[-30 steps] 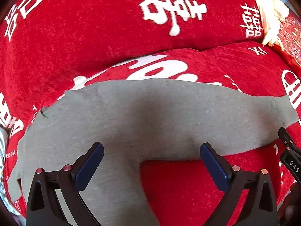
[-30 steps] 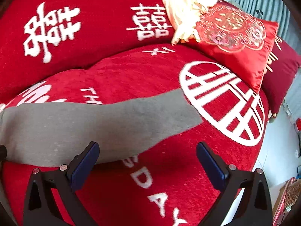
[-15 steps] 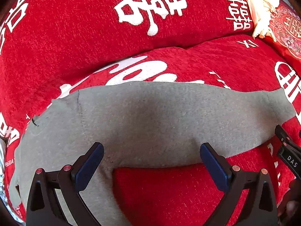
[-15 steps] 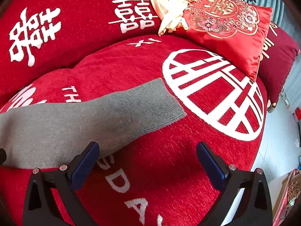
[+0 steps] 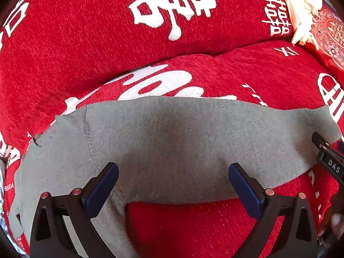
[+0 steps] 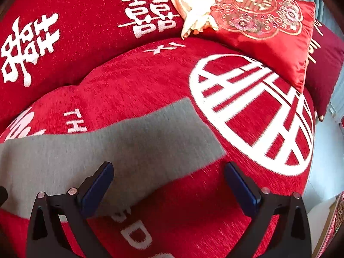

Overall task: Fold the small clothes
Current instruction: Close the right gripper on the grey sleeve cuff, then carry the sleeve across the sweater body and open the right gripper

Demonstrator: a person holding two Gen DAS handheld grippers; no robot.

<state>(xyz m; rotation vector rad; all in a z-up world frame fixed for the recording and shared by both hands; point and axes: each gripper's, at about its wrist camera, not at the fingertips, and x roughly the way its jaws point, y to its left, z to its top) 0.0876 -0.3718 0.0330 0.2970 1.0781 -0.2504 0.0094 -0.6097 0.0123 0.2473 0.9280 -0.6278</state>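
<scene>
Closing in on the grey garment (image 5: 172, 146), both grippers now sit lower and nearer the cloth than half a second ago: in the left wrist view the grey fabric fills more of the frame, and in the right wrist view the leg end (image 6: 172, 142) has slid back toward the camera until it lies between the fingers. I read this as the approach before a first grasp, so no fold has yet been made.

The garment, which looks like small trousers, lies spread flat on the red sofa cover (image 5: 193, 225), its long leg running to the right of the waist seam (image 5: 90, 142) and its second leg hanging down below that seam.

The left gripper (image 5: 172, 185) is spread wide and clamps nothing; its left finger hangs over the cloth just right of the seam, its right finger over the lower hem of the long leg. Whether either pad touches the fabric I cannot tell.

The right gripper (image 6: 167, 185) is equally wide apart and empty, its left finger over the leg end, its right finger over bare red cover beyond the cuff. That view is blurred by motion.

A cream cloth (image 6: 193, 8) and an embroidered cushion (image 6: 268, 21) lie well beyond the garment, at the back of the sofa.
</scene>
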